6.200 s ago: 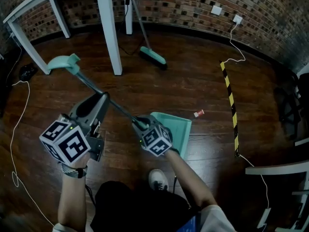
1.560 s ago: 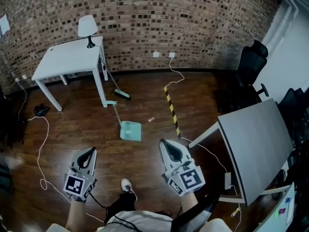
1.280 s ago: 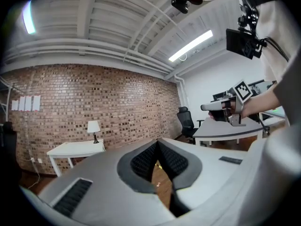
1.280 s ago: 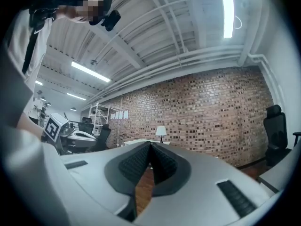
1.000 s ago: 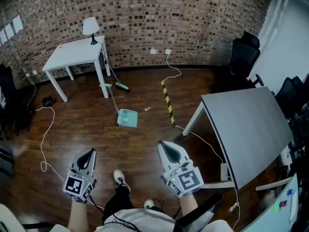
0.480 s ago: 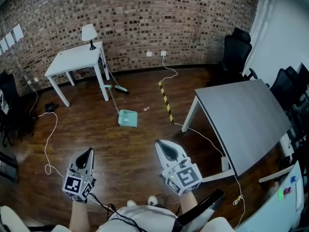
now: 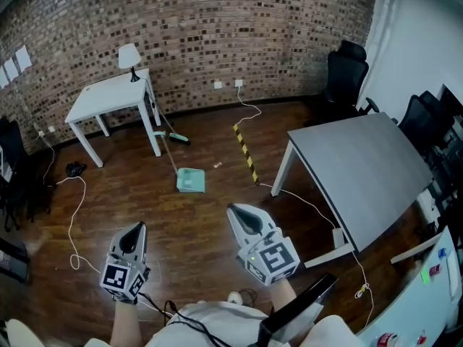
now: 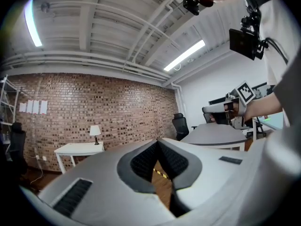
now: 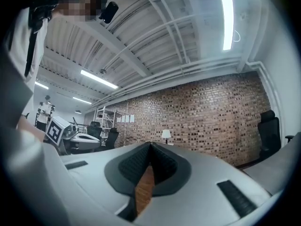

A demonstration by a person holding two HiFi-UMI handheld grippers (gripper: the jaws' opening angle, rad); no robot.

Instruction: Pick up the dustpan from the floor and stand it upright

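The teal dustpan (image 7: 190, 181) stands on the wooden floor far ahead of me, its long handle (image 7: 168, 152) rising toward the white table. Neither gripper is near it. In the head view my left gripper (image 7: 135, 227) hangs low at the left and my right gripper (image 7: 233, 210) low at the centre, both pointing level toward the brick wall. In the left gripper view the left gripper (image 8: 157, 141) has its jaws shut with nothing between them. The right gripper (image 9: 150, 144) looks the same in its own view: shut and empty.
A teal broom (image 7: 178, 138) leans on a white table (image 7: 108, 95) that carries a lamp (image 7: 129, 57). A grey table (image 7: 358, 166) stands to the right, with black chairs (image 7: 343, 72) behind it. A yellow-black tape strip (image 7: 244, 144), white cables (image 7: 74, 215) and a small scrap (image 7: 217, 165) lie on the floor.
Six seconds ago both grippers were on the dustpan's handle; now both are off it and far back. Over the last second the view drew slightly farther away.
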